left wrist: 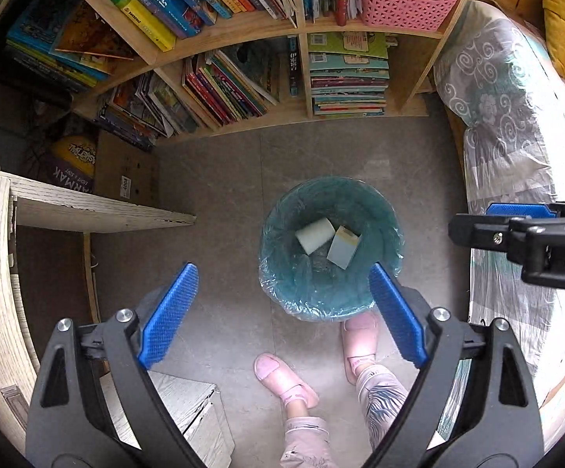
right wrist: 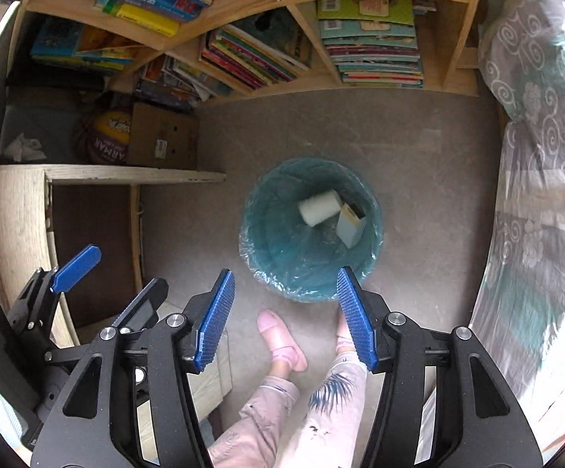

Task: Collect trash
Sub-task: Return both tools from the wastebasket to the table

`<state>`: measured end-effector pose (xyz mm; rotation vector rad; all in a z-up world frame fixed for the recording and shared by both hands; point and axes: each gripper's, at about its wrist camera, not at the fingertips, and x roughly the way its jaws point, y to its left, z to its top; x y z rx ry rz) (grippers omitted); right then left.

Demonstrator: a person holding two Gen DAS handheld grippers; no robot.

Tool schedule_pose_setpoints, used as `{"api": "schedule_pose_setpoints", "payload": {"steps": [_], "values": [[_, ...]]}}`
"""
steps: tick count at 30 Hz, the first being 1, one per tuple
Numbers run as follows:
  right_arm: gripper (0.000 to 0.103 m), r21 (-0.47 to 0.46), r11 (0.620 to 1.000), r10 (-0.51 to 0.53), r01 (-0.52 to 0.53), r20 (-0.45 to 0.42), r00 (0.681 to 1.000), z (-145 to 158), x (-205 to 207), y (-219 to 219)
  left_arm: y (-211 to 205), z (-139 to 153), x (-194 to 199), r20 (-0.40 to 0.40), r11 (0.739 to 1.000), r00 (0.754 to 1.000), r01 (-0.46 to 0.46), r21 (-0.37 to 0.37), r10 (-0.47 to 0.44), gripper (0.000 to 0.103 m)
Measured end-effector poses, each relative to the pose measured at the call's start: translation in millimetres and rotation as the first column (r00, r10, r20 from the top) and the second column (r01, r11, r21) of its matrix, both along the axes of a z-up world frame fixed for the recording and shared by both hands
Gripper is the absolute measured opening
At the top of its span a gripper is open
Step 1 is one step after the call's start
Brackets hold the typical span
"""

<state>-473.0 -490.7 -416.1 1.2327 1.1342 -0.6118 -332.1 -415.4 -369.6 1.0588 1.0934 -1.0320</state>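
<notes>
A round trash bin (left wrist: 282, 292) lined with a teal bag stands on the grey floor; it also shows in the right wrist view (right wrist: 267, 257). Inside lie a white cylindrical cup (left wrist: 314, 235) (right wrist: 318, 207) and a pale blue carton (left wrist: 343, 247) (right wrist: 349, 226). My left gripper (left wrist: 284, 312) is open and empty, held high above the bin's near rim. My right gripper (right wrist: 286, 318) is open and empty, also above the near rim. The right gripper's fingers (left wrist: 516, 210) show at the right edge of the left wrist view; the left gripper's blue pads (right wrist: 75, 267) show at lower left of the right wrist view.
A wooden bookshelf (left wrist: 282, 27) full of books stands behind the bin. A pale wooden desk (left wrist: 87, 210) is at left, with a cardboard box (left wrist: 126, 171) and a ball beyond. A patterned bed cover (left wrist: 516, 136) runs along the right. The person's pink slippers (left wrist: 278, 378) are near the bin.
</notes>
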Motion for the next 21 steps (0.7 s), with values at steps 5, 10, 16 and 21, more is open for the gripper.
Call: {"api": "schedule_pose_setpoints", "payload": {"steps": [5, 10, 16, 21], "values": [[0.056, -0.010, 1.000, 0.002, -0.002, -0.003, 1.000, 8, -3, 1, 2, 7, -1, 0.006, 1.000, 1.000, -0.001, -0.006, 0.001, 0.087], [0.059, -0.029, 1.000, -0.003, 0.004, 0.006, 1.000, 27, -6, 2, 8, 25, 4, 0.006, 0.999, 1.000, -0.023, -0.026, 0.023, 0.087], [0.066, -0.072, 0.997, 0.043, -0.040, 0.041, 0.998, 69, 0, 7, 24, 66, 17, 0.018, 0.996, 0.998, -0.055, -0.066, 0.057, 0.087], [0.070, -0.126, 0.989, 0.093, -0.075, 0.141, 0.986, 122, 15, 7, 48, 120, 38, 0.035, 0.983, 0.991, -0.126, -0.131, 0.132, 0.087]]}}
